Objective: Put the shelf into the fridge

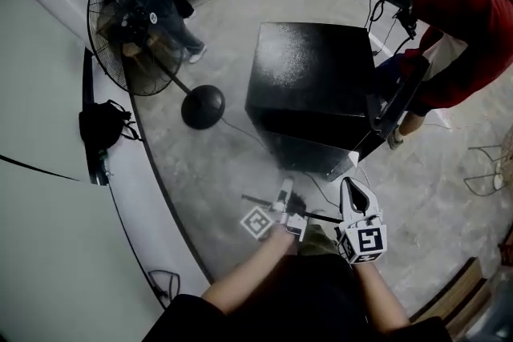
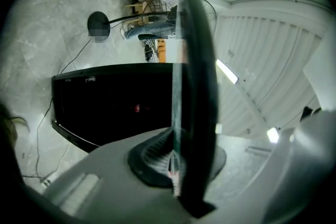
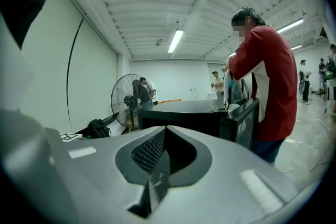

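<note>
Left claw point(image 2: 177, 162) is clamped on the shelf point(image 2: 197, 86), its pads pinching the dark frame close to one edge, and it lies rolled onto its side. The right claw point(image 3: 163, 147) has its jaws drawn together, and I can make out nothing definite between them (a thin pale sliver low in the gap could be a glass edge, but I would not swear to it).

Both claws sit just in front of the fridge point(image 1: 309, 80), a low black box, on the side facing the person holding them. The fridge door point(image 1: 397, 104) looks swung open on the side where a person in red point(image 1: 461, 20) stands bent over the top. So, as I judge it, the pick-up is done and the carry is nearly finished. The shelf is near the fridge's dark front but not yet inside. What remains is lining it up with the supports inside, sliding it in and letting go.

The shelf lies roughly flat, with its faces up and down. From above it shows as a thin dark line running across the front of the fridge from the left claw towards the right one, so its long axis seems to run side to side along that front. One edge reaches forward towards the fridge.
</note>
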The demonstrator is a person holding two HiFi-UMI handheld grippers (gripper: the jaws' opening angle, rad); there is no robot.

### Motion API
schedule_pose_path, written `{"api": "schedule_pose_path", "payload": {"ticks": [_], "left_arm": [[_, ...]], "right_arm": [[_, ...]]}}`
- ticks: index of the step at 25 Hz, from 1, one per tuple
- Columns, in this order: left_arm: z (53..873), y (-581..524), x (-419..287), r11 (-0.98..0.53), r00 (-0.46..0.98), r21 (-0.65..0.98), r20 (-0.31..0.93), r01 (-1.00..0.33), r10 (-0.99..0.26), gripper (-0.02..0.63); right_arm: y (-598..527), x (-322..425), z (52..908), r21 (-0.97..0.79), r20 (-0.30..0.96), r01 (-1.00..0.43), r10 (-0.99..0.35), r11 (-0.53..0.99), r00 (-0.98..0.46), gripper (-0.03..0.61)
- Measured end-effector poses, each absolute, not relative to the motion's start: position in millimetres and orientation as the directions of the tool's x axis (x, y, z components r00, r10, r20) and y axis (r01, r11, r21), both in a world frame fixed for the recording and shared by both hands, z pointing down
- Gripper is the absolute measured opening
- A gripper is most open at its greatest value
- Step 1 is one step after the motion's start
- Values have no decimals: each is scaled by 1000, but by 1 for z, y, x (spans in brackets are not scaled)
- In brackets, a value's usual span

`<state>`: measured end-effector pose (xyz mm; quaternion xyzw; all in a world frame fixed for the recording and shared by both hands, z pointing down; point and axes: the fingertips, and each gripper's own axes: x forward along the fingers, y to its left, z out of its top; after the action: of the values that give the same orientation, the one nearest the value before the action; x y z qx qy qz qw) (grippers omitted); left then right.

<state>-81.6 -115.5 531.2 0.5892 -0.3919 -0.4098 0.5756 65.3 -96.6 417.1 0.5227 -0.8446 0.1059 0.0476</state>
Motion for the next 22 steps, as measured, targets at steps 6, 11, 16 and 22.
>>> {"api": "schedule_pose_path", "payload": {"ticks": [6,11,16,22], "left_arm": [[555,-148,-64,-24,316,999,-12,-33,-949,15],[573,-175,-65,-25,277,1000,-18,-19,-961,15],[585,-193,-72,-23,267,1000,-22,0,-963,15],[603,-198,-72,-6,268,1000,-8,5,-963,15]], "right_arm": [[-130,74,437,-121,182,-847,-828,517,-531,0],[-146,79,456,-99,227,-851,-821,515,-523,0],[-156,77,467,-86,247,-861,-827,501,-506,0],[-164,75,483,-108,293,-868,-819,485,-494,0]]}}
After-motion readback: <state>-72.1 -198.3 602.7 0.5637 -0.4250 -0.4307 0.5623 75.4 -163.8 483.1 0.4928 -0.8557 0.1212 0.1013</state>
